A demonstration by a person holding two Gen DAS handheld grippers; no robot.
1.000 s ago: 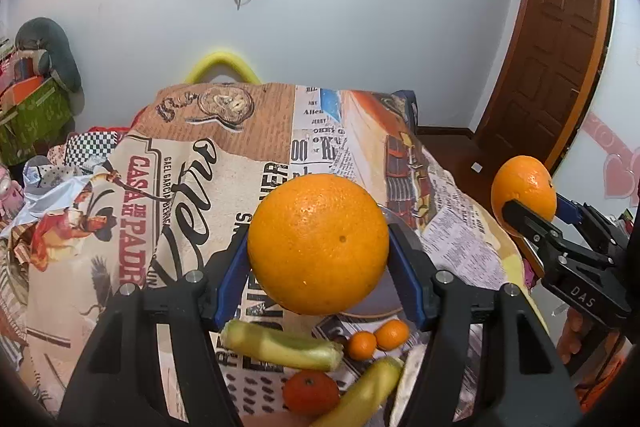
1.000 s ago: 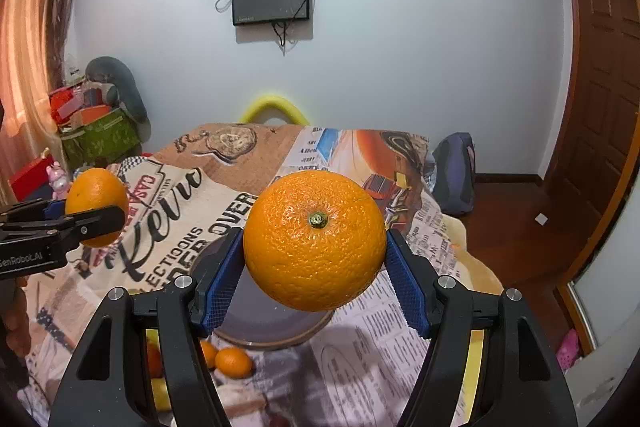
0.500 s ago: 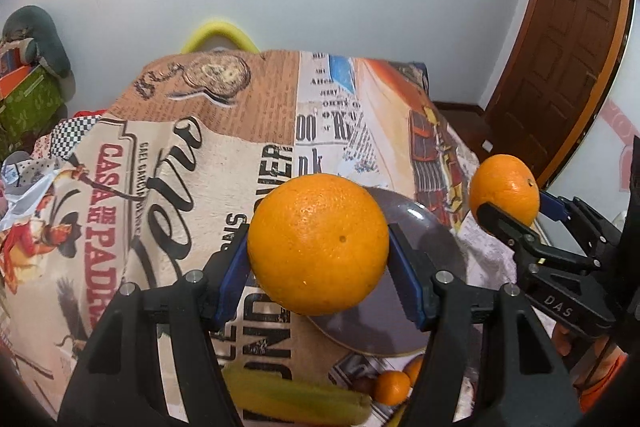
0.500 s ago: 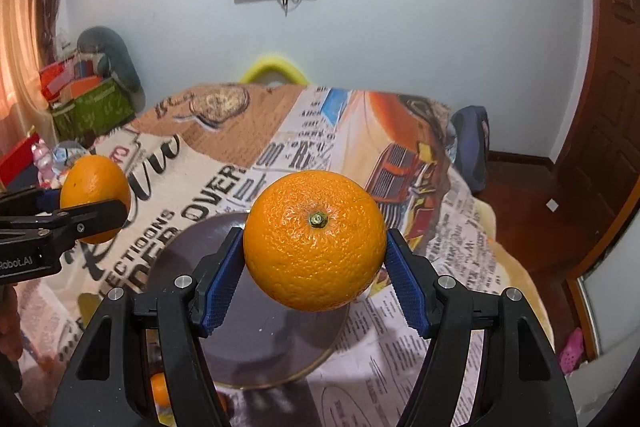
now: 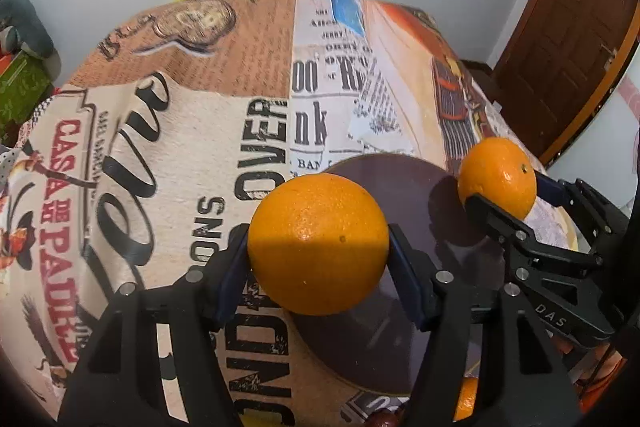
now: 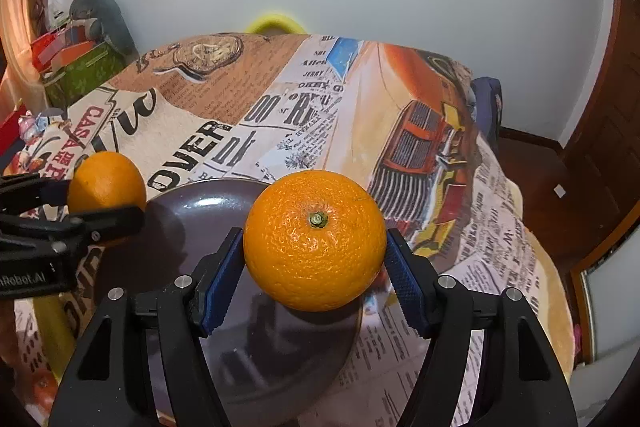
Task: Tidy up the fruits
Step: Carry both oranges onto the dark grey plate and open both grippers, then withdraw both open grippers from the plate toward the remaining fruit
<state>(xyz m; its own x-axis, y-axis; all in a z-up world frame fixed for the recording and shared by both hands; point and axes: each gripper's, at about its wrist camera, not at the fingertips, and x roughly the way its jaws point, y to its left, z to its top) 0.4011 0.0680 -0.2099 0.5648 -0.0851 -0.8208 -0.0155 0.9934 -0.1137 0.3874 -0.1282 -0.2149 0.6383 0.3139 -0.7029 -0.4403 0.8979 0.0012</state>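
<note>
My left gripper (image 5: 318, 255) is shut on a large orange (image 5: 318, 243), its blue pads pressing both sides. It hangs over the left edge of a dark purple plate (image 5: 404, 187) on the table. In the right wrist view my right gripper (image 6: 315, 259) is shut on a second orange (image 6: 315, 239), stem end towards the camera, above the right part of the plate (image 6: 208, 211). Each gripper shows in the other's view: the right one with its orange (image 5: 498, 177) at the plate's right rim, the left one's orange (image 6: 106, 181) at the plate's left rim.
A newspaper-print cloth (image 5: 192, 131) covers the table. By the near edge lie a small orange fruit (image 5: 466, 399), a yellow-green banana (image 6: 52, 327) and a red fruit (image 6: 42, 391). A yellow chair back (image 6: 274, 23) stands behind the table, a wooden door (image 5: 568, 39) to the right.
Both grippers have come down and forward with their oranges and now hang over the plate. The small fruit near the front edge has slid almost out of the left wrist view.
</note>
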